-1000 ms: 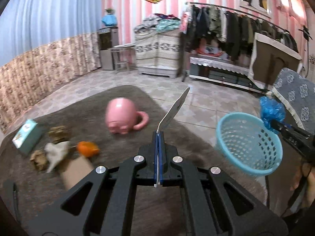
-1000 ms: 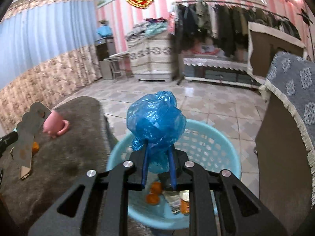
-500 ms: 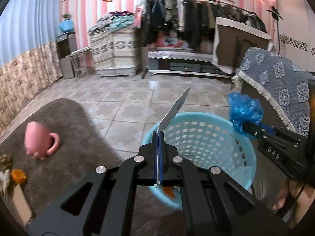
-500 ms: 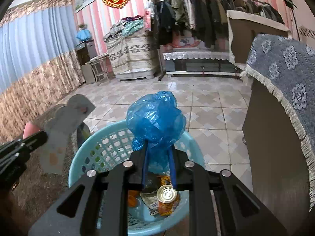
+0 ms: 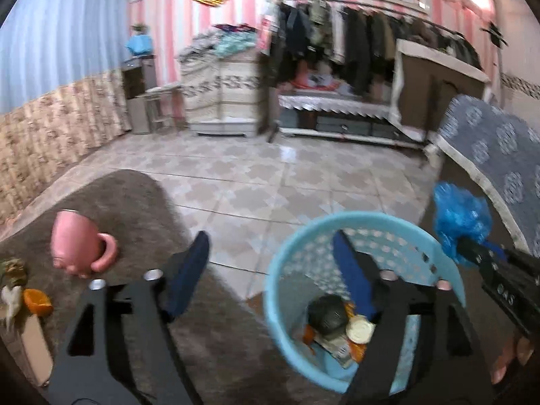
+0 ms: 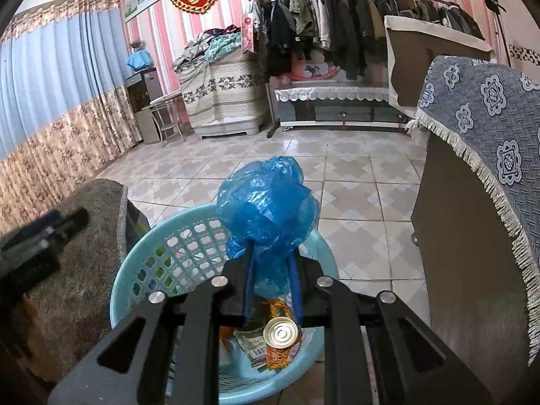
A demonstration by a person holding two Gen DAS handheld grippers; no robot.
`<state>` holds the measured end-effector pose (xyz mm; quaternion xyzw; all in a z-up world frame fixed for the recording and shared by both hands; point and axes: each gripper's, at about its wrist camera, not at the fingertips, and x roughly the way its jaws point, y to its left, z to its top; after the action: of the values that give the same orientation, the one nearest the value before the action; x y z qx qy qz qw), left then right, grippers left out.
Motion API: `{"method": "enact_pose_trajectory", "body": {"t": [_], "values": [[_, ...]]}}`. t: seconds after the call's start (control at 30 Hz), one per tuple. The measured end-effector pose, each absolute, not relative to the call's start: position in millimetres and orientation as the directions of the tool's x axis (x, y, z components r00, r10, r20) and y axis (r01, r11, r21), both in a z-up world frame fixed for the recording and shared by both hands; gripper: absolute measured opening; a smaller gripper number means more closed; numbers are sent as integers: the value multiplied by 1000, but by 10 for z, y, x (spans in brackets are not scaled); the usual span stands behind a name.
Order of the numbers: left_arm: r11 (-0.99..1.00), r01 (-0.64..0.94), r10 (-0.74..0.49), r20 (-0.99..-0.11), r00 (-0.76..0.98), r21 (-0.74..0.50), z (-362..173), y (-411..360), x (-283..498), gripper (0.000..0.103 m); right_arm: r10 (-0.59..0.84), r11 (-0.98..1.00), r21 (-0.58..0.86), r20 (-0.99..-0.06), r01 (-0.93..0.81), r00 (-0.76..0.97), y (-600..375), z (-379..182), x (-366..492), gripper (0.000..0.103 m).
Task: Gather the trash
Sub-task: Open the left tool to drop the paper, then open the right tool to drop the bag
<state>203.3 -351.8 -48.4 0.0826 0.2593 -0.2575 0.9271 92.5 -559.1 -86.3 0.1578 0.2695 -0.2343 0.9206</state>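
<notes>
Right wrist view: the right gripper (image 6: 271,281) has its fingers clamped on a blue plastic bag (image 6: 266,207) above the basket (image 6: 141,270). Left gripper (image 5: 270,263) fingers have just spread apart, nothing between them

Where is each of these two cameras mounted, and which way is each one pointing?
Left wrist view: sits on the left gripper, looking forward and down at the basket and rug; its own spread fingers show, nothing between them.
Right wrist view: sits on the right gripper, looking over the basket; its fingers clamp a blue bag.
Shared: basket, can, rug, clothes rack; each sees the other gripper.
</notes>
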Motion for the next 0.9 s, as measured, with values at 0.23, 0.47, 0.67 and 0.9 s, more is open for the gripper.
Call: {"method": "enact_pose_trajectory", "body": {"t": [0.23, 0.47, 0.67, 0.9], "values": [[912, 408, -341, -476, 811, 40, -327, -3100, 2071, 98, -322, 865, 148, -569, 480, 756, -5418, -827, 1065, 19], [947, 311, -244, -455, 856, 76, -358, -2689, 1982, 98, -301, 879, 140, -579, 456, 758, -5227, -849, 1180, 28], [962, 264, -205, -455, 867, 69, -302, -2382, 1930, 98, -322, 866, 130, -592, 482, 738, -5169, -875, 1187, 67], [974, 217, -164, -446, 880, 71, -183, -1947, 1843, 98, -369, 863, 99, -546, 496, 752, -5007, -741, 1155, 92]]}}
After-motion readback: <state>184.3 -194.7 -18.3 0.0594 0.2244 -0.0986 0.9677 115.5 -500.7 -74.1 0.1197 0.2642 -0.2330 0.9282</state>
